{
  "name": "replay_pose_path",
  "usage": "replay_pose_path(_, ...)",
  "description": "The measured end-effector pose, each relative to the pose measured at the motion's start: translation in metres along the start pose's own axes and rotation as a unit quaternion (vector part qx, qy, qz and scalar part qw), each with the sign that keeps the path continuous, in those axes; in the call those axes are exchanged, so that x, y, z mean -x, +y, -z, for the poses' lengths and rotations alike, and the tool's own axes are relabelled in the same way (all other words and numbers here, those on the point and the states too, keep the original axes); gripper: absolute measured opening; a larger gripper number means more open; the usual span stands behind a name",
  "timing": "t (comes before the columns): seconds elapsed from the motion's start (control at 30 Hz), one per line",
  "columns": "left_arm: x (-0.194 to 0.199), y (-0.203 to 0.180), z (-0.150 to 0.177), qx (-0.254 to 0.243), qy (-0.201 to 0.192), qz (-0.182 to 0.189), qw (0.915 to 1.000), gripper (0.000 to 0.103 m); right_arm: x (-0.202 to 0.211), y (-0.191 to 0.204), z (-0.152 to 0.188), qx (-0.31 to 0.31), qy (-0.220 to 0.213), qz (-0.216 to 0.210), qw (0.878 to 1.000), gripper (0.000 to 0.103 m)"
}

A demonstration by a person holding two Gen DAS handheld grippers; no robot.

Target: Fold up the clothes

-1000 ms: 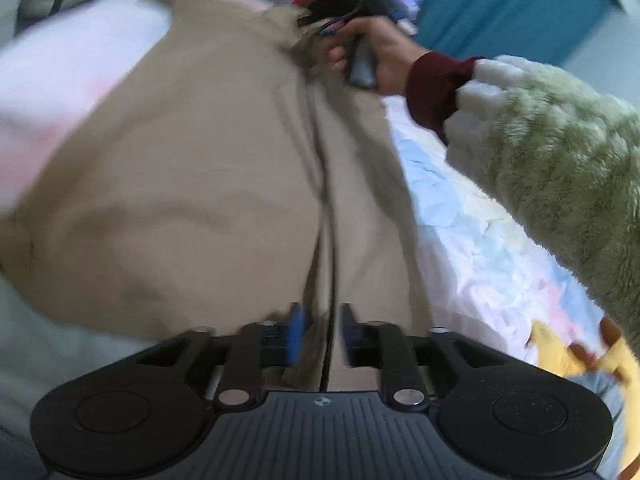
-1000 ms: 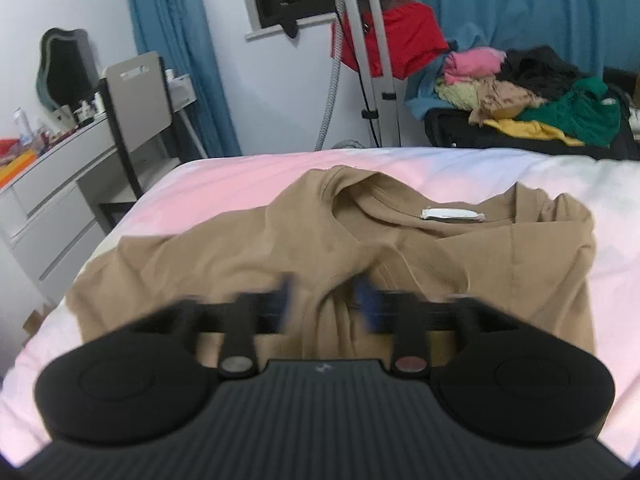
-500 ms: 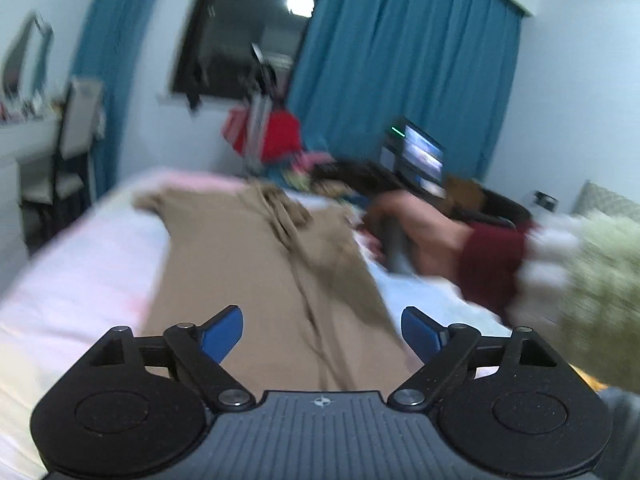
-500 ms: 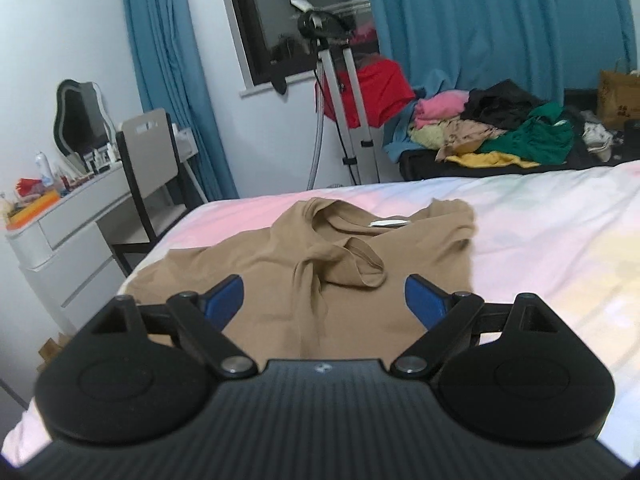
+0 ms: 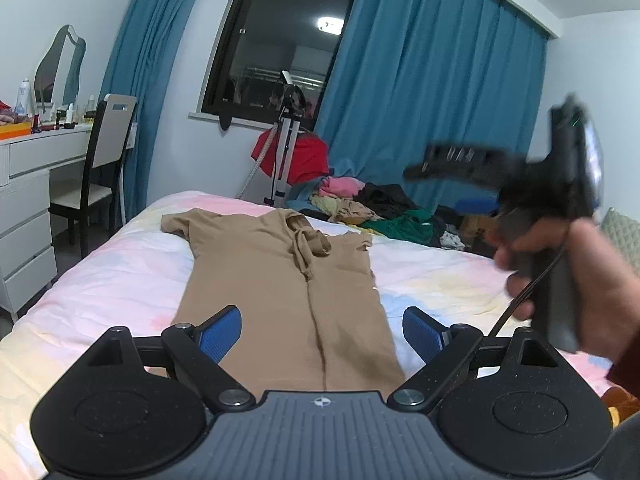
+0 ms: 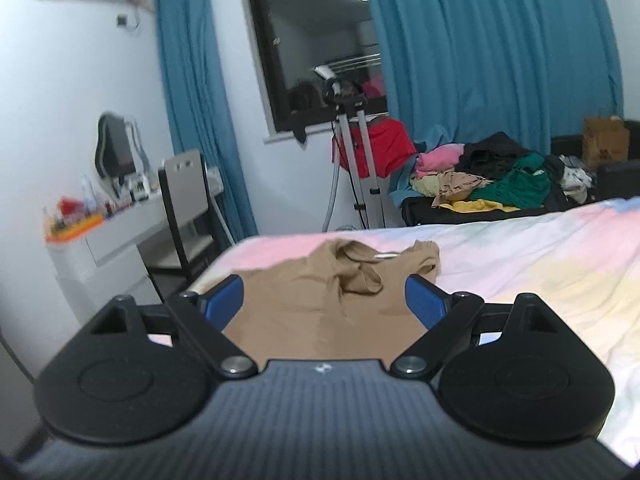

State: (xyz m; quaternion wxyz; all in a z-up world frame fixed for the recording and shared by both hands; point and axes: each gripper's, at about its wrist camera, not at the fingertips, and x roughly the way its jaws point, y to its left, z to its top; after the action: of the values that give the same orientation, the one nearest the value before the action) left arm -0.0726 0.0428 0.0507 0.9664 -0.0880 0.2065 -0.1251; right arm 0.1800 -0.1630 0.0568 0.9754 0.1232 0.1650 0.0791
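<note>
Both jaws of the left hand-held gripper (image 5: 320, 330) and right hand-held gripper (image 6: 324, 300) are spread wide, empty. Soft, limp tan shirt (image 5: 280, 280), laid lengthwise on the bed (image 5: 120, 272), is best pinched at the hem corners.

Tan shirt (image 5: 280, 276), pastel bedsheet (image 5: 120, 276), blue curtains (image 5: 432, 92).

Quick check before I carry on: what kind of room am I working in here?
Most likely a bedroom in a home. A tan shirt lies spread on a bed with a pastel sheet, a white dressing table with a mirror stands by the wall, and a pile of clothes waits past the bed.
</note>
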Motion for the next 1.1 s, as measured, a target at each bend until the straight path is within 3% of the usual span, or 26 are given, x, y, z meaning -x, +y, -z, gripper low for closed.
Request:
replay_pose_path(0.17,-0.008,-0.014,-0.015,-0.017,0.002,-0.01,0.9998,0.091,0.035,-0.004,-0.005,-0.075,-0.013,-0.004,0.997,0.089)
replay_pose_path(0.3,-0.028,-0.01,-0.023,-0.039,0.013,-0.024,0.9989,0.094,0.048,-0.011,0.027,-0.064,-0.03,-0.002,0.997,0.089)
replay_pose_path(0.4,-0.064,0.012,-0.035,-0.03,0.053,-0.013,0.9981,0.095,0.044,-0.022,0.057,-0.053,-0.029,0.001,0.998,0.089)
replay_pose_path(0.57,-0.143,0.068,-0.048,0.026,0.107,0.002,0.9939,0.096,0.03,-0.055,0.099,-0.07,-0.028,-0.002,0.997,0.089)
replay_pose_path(0.63,-0.183,0.099,-0.053,0.085,0.13,-0.006,0.9878,0.096,0.018,-0.066,0.11,-0.077,-0.013,0.005,0.997,0.089)
replay_pose_path(0.77,-0.268,0.163,-0.06,0.21,0.17,-0.048,0.9615,0.096,-0.007,-0.08,0.123,-0.077,0.003,0.019,0.997,0.089)
replay_pose_path(0.87,-0.325,0.207,-0.063,0.269,0.169,-0.059,0.9463,0.096,-0.03,-0.087,0.133,-0.081,0.024,0.024,0.996,0.089)
replay_pose_path(1.0,-0.39,0.259,-0.064,0.335,0.117,-0.072,0.9323,0.096,-0.06,-0.093,0.143,-0.075,0.041,0.023,0.996,0.089)
replay_pose_path(1.1,-0.426,0.282,-0.066,0.351,0.065,-0.073,0.9314,0.096,-0.08,-0.1,0.151,-0.071,0.042,0.019,0.996,0.089)
